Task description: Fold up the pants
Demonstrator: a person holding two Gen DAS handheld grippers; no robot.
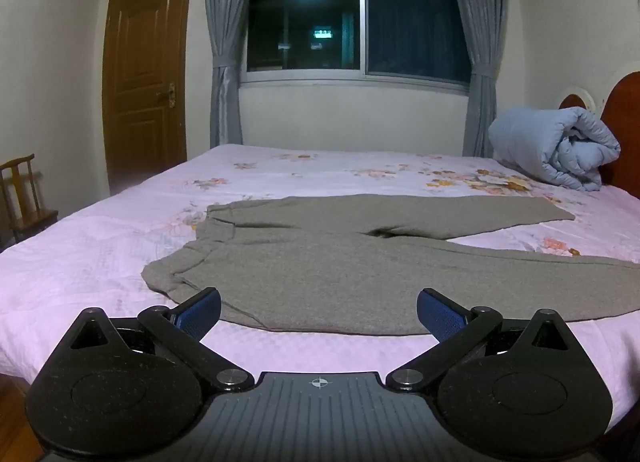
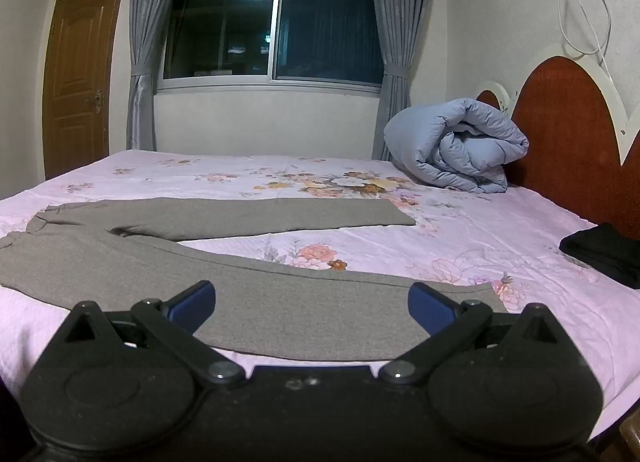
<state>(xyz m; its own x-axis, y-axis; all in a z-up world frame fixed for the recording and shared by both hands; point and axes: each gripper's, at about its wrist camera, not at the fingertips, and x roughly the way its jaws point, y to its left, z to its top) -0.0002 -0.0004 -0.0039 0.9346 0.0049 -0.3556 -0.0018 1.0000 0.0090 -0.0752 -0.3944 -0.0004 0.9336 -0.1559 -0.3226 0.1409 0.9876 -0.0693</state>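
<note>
Grey pants lie flat on the pink floral bed sheet, waistband to the left, both legs spread apart toward the right. My left gripper is open and empty, hovering just in front of the near hip and upper leg edge. In the right wrist view the near leg of the pants runs across in front, its cuff at the right. My right gripper is open and empty, just in front of the near leg's lower part.
A rolled blue quilt sits at the red headboard. A black garment lies at the bed's right edge. A wooden chair and door stand left; a curtained window is behind the bed.
</note>
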